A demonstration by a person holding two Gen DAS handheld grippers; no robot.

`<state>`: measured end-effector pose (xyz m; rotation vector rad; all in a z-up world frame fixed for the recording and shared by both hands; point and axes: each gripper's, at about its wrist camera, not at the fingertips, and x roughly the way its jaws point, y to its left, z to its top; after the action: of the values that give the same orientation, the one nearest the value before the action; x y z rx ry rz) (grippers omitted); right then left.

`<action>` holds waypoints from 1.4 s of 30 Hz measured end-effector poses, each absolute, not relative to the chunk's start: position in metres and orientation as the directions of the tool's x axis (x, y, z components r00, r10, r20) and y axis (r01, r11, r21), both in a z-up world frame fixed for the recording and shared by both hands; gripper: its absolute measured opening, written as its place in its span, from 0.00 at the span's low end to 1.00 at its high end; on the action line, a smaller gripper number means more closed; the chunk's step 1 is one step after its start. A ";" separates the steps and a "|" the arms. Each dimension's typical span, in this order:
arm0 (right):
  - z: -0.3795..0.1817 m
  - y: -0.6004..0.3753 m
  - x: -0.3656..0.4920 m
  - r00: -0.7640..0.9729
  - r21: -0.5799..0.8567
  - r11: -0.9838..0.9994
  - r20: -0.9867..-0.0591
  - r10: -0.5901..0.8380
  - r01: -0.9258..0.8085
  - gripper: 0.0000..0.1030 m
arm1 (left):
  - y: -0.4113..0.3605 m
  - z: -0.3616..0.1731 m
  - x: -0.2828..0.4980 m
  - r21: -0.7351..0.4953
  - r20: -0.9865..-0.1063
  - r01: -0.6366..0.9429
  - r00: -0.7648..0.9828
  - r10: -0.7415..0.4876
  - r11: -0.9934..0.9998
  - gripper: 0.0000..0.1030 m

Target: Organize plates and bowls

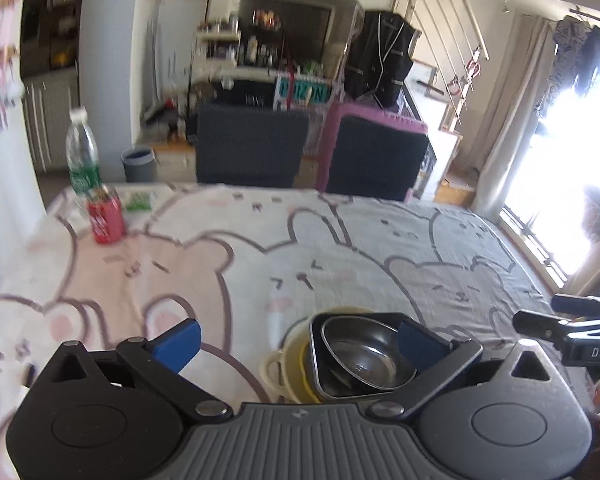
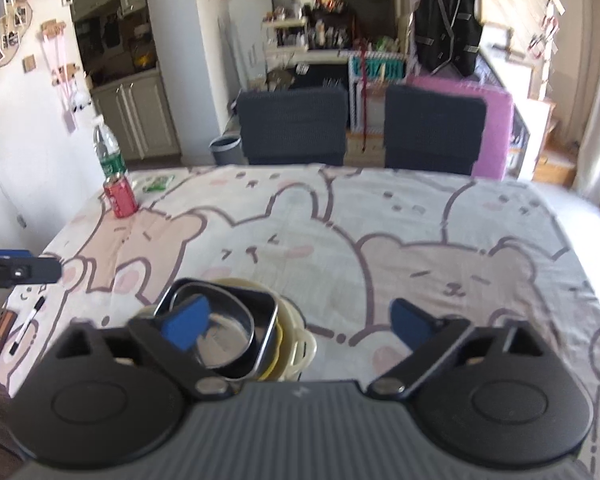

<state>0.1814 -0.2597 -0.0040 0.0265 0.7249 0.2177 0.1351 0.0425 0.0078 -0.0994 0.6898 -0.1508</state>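
Stacked dishes, a round steel bowl [image 1: 366, 354] in a dark square tray [image 1: 320, 360] over a cream handled bowl [image 1: 278, 368], sit lower centre, against the released left claw's [image 1: 300, 344] right fingertip; the right claw [image 2: 300, 324] gapes too, stack at its left fingertip.

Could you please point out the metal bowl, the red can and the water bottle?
metal bowl [image 1: 364, 354]: left wrist view, inner base.
red can [image 2: 121, 199]: right wrist view, side wall.
water bottle [image 1: 83, 148]: left wrist view, clear body.
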 end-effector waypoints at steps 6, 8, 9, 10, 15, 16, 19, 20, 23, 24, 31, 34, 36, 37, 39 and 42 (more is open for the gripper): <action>0.007 -0.260 0.145 0.785 0.109 0.978 -0.583 0.209 -0.180 1.00 | 0.041 0.020 0.089 -0.123 -0.551 0.125 0.816 -0.173 0.984 1.00; 0.009 -0.259 0.129 0.806 0.101 0.980 -0.557 0.201 -0.174 1.00 | 0.040 0.018 0.076 -0.105 -0.529 0.102 0.837 -0.142 0.989 1.00; 0.008 -0.257 0.123 0.815 0.097 0.981 -0.546 0.196 -0.171 1.00 | 0.039 0.016 0.069 -0.094 -0.519 0.092 0.845 -0.128 0.991 1.00; 0.008 -0.257 0.116 0.823 0.092 0.982 -0.535 0.191 -0.168 1.00 | 0.038 0.014 0.064 -0.082 -0.513 0.087 0.851 -0.117 0.993 1.00; -0.001 -0.253 0.086 0.856 0.054 0.990 -0.498 0.139 -0.130 1.00 | 0.032 -0.002 0.040 -0.041 -0.486 0.089 0.869 -0.097 0.995 1.00; -0.004 -0.254 0.082 0.860 0.048 0.991 -0.493 0.131 -0.124 1.00 | 0.031 -0.006 0.036 -0.037 -0.483 0.089 0.870 -0.096 0.995 1.00; -0.011 -0.252 0.069 0.874 0.025 0.994 -0.475 0.106 -0.106 1.00 | 0.031 -0.015 0.025 -0.027 -0.472 0.083 0.878 -0.086 0.996 1.00; -0.014 -0.251 0.066 0.876 0.021 0.995 -0.473 0.097 -0.099 1.00 | 0.031 -0.018 0.023 -0.026 -0.470 0.079 0.879 -0.082 0.997 1.00; -0.022 -0.250 0.054 0.878 0.015 0.996 -0.471 0.082 -0.085 1.00 | 0.032 -0.025 0.015 -0.033 -0.467 0.074 0.881 -0.081 0.997 1.00; -0.025 -0.249 0.050 0.879 0.012 0.996 -0.470 0.080 -0.085 1.00 | 0.032 -0.027 0.013 -0.030 -0.463 0.073 0.883 -0.079 0.997 1.00; -0.037 -0.243 0.032 0.885 -0.001 0.997 -0.461 0.070 -0.079 1.00 | 0.031 -0.042 0.000 -0.018 -0.462 0.055 0.885 -0.057 0.998 1.00; -0.042 -0.244 0.022 0.887 0.000 0.997 -0.457 0.067 -0.075 1.00 | 0.029 -0.047 -0.004 -0.001 -0.472 0.049 0.881 -0.044 0.999 1.00; -0.043 -0.245 0.016 0.890 0.007 0.998 -0.452 0.064 -0.068 1.00 | 0.027 -0.051 -0.005 0.009 -0.477 0.054 0.878 -0.043 0.999 1.00; -0.043 -0.246 0.015 0.893 0.010 0.998 -0.445 0.063 -0.065 1.00 | 0.026 -0.053 -0.006 0.011 -0.477 0.058 0.878 -0.045 0.998 1.00; -0.043 -0.247 0.012 0.898 0.013 0.998 -0.436 0.062 -0.063 1.00 | 0.024 -0.055 -0.008 0.021 -0.475 0.062 0.879 -0.045 0.998 1.00; -0.046 -0.244 0.010 0.896 -0.006 0.998 -0.440 0.057 -0.067 1.00 | 0.020 -0.058 -0.010 0.038 -0.472 0.059 0.881 -0.034 0.998 1.00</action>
<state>0.0099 -0.2442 -0.0458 -0.0215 0.4556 0.0644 -0.0098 0.0202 -0.0581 0.0520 0.4903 -0.0487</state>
